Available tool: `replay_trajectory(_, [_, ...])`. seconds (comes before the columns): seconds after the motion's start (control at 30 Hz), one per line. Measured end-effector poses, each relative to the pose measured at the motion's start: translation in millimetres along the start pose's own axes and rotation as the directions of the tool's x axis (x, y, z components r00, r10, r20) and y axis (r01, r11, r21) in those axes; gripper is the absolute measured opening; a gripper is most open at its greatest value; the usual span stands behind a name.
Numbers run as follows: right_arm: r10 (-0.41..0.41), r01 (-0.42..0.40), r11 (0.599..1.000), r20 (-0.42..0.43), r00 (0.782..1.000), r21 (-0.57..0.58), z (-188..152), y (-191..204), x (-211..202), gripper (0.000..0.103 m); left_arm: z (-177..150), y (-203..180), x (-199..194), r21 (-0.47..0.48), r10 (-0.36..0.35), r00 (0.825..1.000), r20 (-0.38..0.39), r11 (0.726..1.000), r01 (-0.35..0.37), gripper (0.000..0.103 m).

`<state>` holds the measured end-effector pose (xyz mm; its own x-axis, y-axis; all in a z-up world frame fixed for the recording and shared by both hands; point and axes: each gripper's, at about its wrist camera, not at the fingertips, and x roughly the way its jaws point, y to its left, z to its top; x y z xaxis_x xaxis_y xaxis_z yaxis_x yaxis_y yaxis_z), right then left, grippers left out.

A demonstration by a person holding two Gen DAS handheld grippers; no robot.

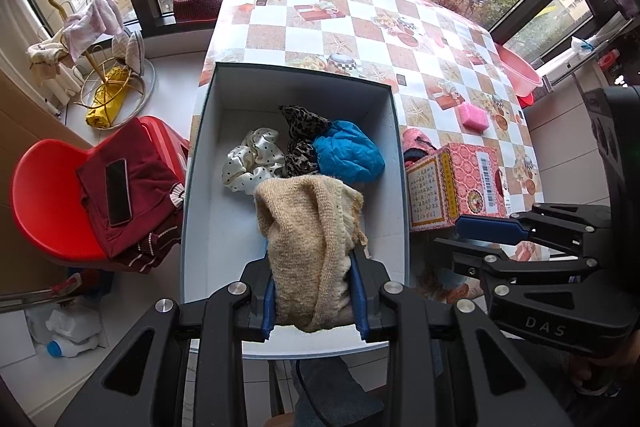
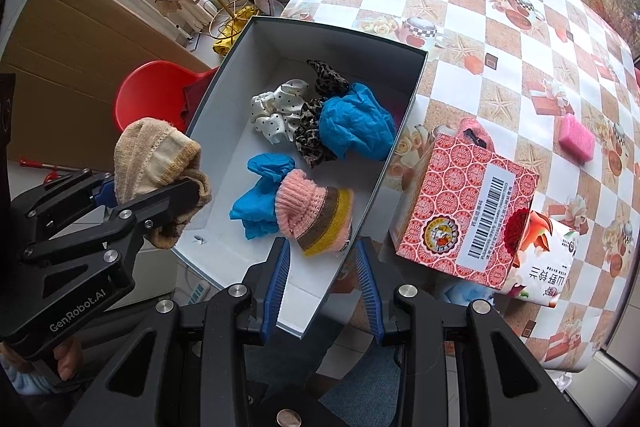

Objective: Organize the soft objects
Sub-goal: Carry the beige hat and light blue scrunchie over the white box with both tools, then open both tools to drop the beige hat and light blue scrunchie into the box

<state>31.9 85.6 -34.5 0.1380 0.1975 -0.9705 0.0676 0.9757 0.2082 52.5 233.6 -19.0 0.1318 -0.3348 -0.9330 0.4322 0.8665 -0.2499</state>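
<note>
My left gripper (image 1: 312, 267) is shut on a beige knit piece (image 1: 308, 227) and holds it above the near end of the white box (image 1: 224, 227). From the right wrist view, that left gripper (image 2: 160, 187) hangs over the box's left rim (image 2: 208, 131) with the beige knit (image 2: 152, 155) bunched in it. In the box lie a polka-dot scrunchie (image 2: 280, 111), a leopard scrunchie (image 2: 316, 131), two blue cloths (image 2: 356, 123) (image 2: 260, 195) and a pink striped knit hat (image 2: 312, 215). My right gripper (image 2: 322, 255) is open and holds nothing, right of the box.
A red patterned carton (image 2: 464, 211) stands on the checkered table (image 2: 500, 27) beside the box, with a tissue pack (image 2: 548, 267) next to it. A pink sponge (image 2: 576, 137) lies further right. Left of the table, a red chair (image 1: 36, 195) holds maroon clothes and a phone (image 1: 118, 191).
</note>
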Motion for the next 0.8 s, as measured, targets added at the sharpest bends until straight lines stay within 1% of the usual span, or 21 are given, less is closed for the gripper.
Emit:
replay_trajectory(0.13, [0.004, -0.004, 1.000, -0.001, 1.000, 0.008, 7, -3, 0, 0.037, 12, 6, 2, -0.019, 0.013, 1.000, 0.001, 1.000, -0.013, 0.033])
replay_trajectory(0.27, [0.037, -0.037, 0.999, -0.002, 0.999, 0.036, 16, -6, 1, 0.037, 21, 15, 6, -0.040, 0.023, 1.000, 0.003, 0.999, -0.023, 0.033])
replay_trajectory(0.57, [0.062, -0.063, 0.996, 0.018, 0.998, 0.056, 47, -1, 0, 0.037, 46, 25, 19, -0.075, 0.032, 0.999, -0.006, 0.997, -0.033, 0.033])
replay_trajectory(0.7, [0.088, -0.089, 0.993, 0.022, 0.996, 0.074, 54, -3, 1, 0.037, 48, 26, 21, -0.077, 0.038, 0.999, -0.008, 0.996, -0.038, 0.033])
replay_trajectory(0.8, [0.088, -0.094, 0.990, 0.058, 0.994, 0.104, 57, -20, -14, 0.037, 46, 26, 22, -0.069, 0.034, 0.999, -0.012, 0.997, -0.034, 0.033])
